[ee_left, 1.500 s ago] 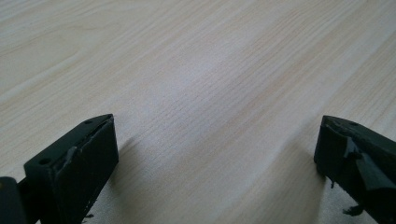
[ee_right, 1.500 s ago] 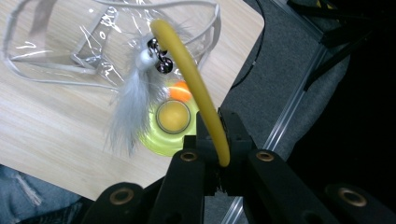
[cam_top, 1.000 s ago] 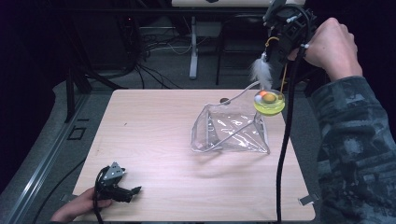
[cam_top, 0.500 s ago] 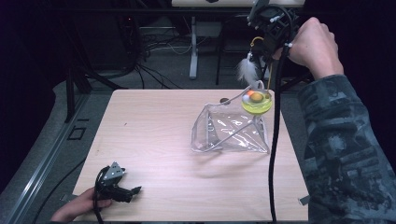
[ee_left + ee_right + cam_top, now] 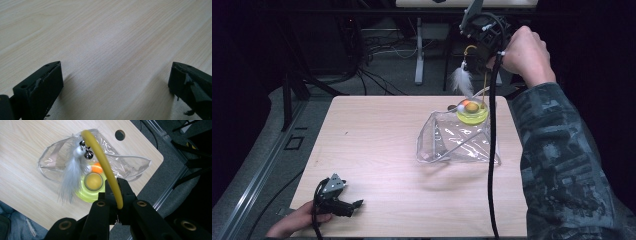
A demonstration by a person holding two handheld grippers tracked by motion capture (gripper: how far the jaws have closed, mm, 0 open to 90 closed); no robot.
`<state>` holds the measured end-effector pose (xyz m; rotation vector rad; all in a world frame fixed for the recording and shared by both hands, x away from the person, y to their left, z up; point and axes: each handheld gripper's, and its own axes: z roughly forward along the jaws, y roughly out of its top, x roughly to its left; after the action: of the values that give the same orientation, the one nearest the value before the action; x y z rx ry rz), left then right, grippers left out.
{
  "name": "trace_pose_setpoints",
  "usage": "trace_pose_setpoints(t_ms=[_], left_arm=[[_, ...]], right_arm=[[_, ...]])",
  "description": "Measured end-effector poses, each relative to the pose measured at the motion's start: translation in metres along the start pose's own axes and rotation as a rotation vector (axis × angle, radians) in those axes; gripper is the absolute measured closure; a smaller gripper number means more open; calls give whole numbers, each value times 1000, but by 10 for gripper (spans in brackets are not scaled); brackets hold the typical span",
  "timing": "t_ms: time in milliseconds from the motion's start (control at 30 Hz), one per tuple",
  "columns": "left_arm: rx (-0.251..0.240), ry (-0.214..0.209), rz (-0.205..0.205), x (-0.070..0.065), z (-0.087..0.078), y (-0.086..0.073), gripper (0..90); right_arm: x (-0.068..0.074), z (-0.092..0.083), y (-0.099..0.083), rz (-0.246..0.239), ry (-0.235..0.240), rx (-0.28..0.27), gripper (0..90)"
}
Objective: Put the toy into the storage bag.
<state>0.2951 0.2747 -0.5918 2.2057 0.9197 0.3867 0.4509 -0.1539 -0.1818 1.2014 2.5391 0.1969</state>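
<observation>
The right gripper (image 5: 473,64) was held high above the far right corner of the table (image 5: 377,150), its jaws pressed together on a yellow wand (image 5: 105,167) that curved up and away from them in the right gripper view. From the wand's far end hung a white feather (image 5: 71,180) with small dark bells (image 5: 86,150) at its top (in the high view the feather (image 5: 460,80) dangled just below the gripper, over the table's far edge). Under the feather sat a yellow-green round base (image 5: 87,191) with an amber dome at its middle and an orange ball (image 5: 97,168) beside it; this base (image 5: 472,114) rested at the far end of a clear plastic pouch (image 5: 457,142), which lay on the right half of the wooden top. A black cable (image 5: 490,165) trailed from the right gripper down across the pouch toward the near edge.

The left gripper (image 5: 354,205) lay low at the near left corner, a hand (image 5: 297,222) holding it. In the left gripper view its jaws stood wide apart over bare wood, with nothing between them.
</observation>
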Motion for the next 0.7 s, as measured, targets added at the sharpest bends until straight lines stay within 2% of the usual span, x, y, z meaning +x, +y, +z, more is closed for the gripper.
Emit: trace_pose_setpoints(t_ms=[133,233,700], left_arm=[[0,0,0,0,0,0,0],[0,0,0,0,0,0,0],[0,0,0,0,0,0,0]], right_arm=[[6,11,7,-19,5,21,876],[8,20,9,-16,17,27,876],[16,58,15,-41,5,90,876]])
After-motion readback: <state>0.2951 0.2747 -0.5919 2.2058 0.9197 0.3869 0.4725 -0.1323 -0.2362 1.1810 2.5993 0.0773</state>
